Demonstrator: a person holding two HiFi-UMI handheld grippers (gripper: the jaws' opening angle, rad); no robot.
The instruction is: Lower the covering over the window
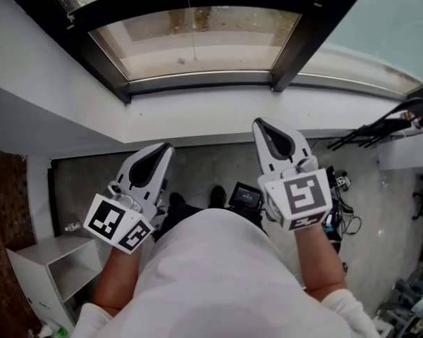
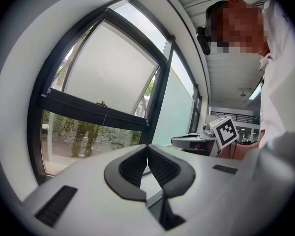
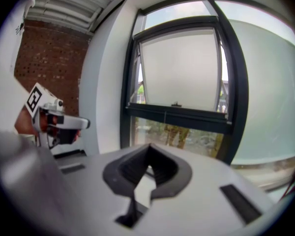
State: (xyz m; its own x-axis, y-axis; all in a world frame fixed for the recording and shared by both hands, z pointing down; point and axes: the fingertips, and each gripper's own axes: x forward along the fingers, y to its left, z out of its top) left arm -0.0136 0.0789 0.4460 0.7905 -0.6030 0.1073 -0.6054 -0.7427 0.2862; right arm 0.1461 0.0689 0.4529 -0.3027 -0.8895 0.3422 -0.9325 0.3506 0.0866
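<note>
Left tool point(image 1: 166, 146): lower left of the head view, held out towards the glass. Its jaws are together with nothing between them.
Window point(image 1: 197, 82): across the top of the head view, well apart from both tools.
Covering point(image 3: 179, 68): a pale translucent sheet, seemingly a roller blind, fills the upper middle of the right gripper view. Its lower edge sits about at the dark crossbar.
Lower pane point(image 3: 179, 134): uncovered, with trees showing through.
Cord point(image 1: 192, 37): a thin line hanging down the middle of the window, touched by neither tool.
Right tool point(image 1: 257, 123): right of centre in the head view, pointing at the window. Its jaws are pressed together and empty.
Step in hand: judged to be the approach. The covering is only partly down and nothing is grasped.
Next move calls for: probably spreading one tool's jaws, reaching the cord or the covering's bottom edge, clamping on it and drawing downward. Which of the two works the covering cannot be told from here.
</note>
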